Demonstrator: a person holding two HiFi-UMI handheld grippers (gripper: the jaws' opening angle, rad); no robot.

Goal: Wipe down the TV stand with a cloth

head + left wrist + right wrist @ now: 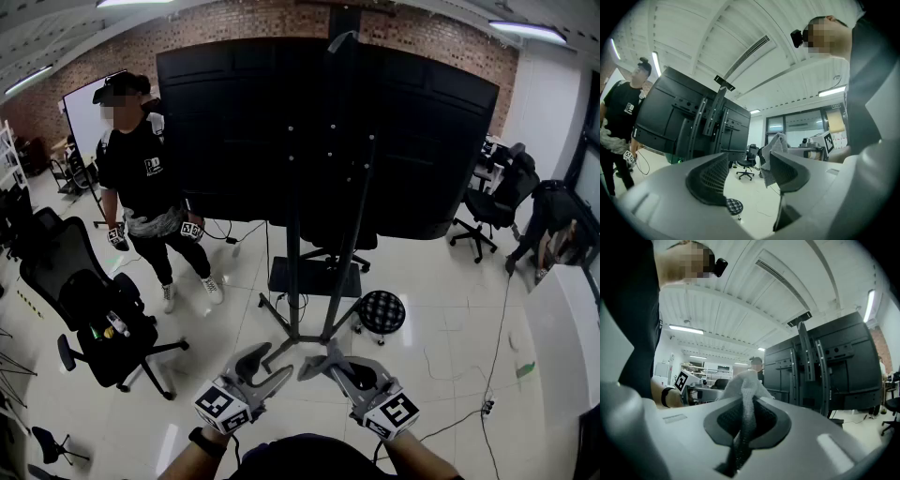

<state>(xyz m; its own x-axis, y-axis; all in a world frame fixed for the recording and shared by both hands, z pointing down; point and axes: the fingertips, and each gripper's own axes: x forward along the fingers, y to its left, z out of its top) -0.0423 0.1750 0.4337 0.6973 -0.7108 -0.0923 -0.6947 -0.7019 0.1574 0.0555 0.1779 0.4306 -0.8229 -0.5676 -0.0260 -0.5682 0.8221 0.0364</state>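
The right claw (743,416) is pinched shut on a pale grey woven cloth (744,385), which bunches up past its tips. The left claw (749,171) gapes wide with nothing in it. Both hang low, short of the black metal TV stand (293,253), which carries a big dark screen (225,122) on the tiled floor (441,319) ahead.

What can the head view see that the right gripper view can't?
Only the head view shows the round stool and the stand's feet on the floor. Only the right gripper view shows the right gripper with its jaws shut on the grey cloth, plus a ceiling light. Both show the TV stand and a person in black.
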